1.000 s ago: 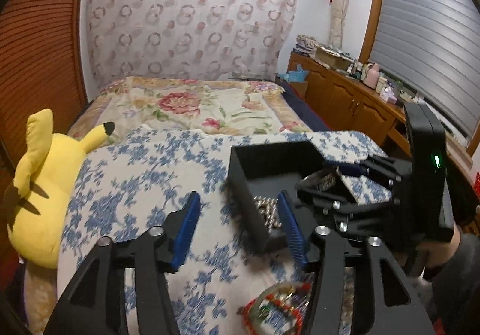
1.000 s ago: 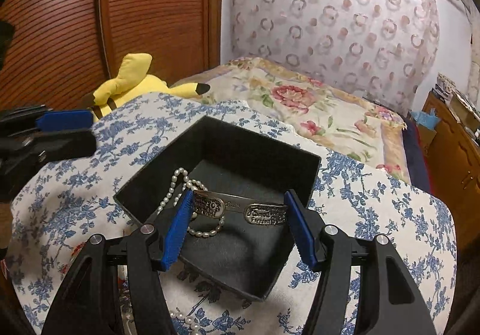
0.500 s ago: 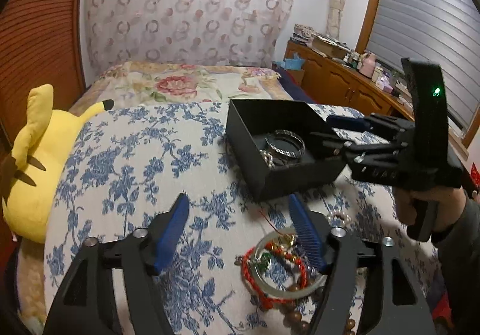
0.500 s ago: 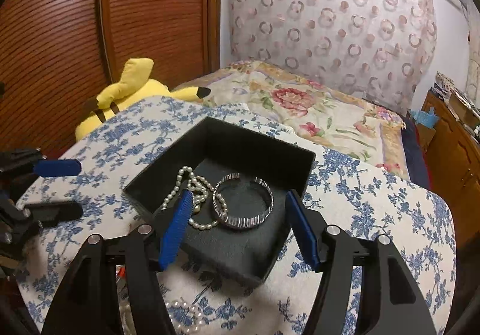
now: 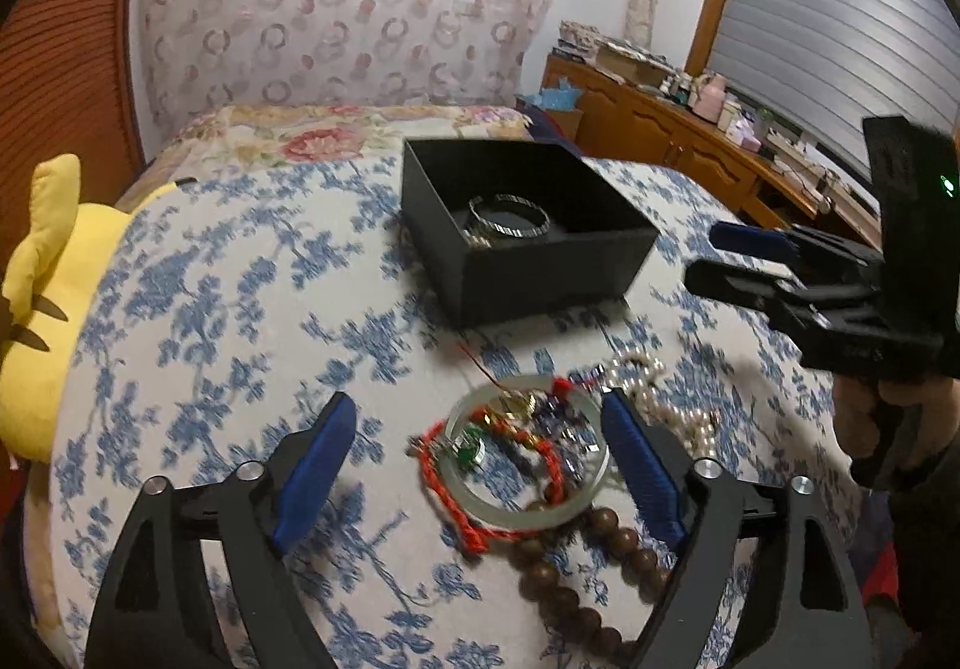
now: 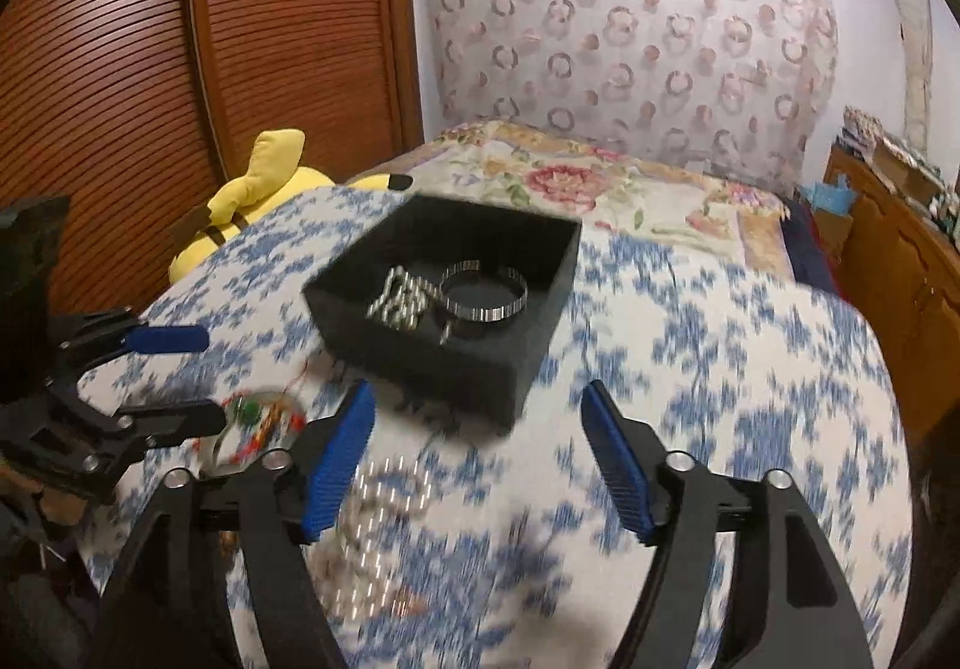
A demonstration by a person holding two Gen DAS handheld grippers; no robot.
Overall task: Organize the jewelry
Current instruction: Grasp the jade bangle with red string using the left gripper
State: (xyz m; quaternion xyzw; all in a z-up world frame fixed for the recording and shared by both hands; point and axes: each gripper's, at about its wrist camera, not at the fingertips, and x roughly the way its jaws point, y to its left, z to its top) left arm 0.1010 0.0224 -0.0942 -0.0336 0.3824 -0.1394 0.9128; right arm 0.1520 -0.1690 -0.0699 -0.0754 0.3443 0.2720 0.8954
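Left tool (image 5: 474, 465), jaws just widened and empty, should straddle the pale bangle (image 5: 528, 459) squarely, avoiding the red cord (image 5: 447, 480); right tool (image 6: 480, 447) hangs open.

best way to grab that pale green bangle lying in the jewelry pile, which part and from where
Take the pale green bangle by its near rim, coming from above with the left gripper, one finger inside the ring and one outside. It lies flat on the cloth, so a side approach finds no edge. The red cord and wooden beads overlap it, so they may drag along.
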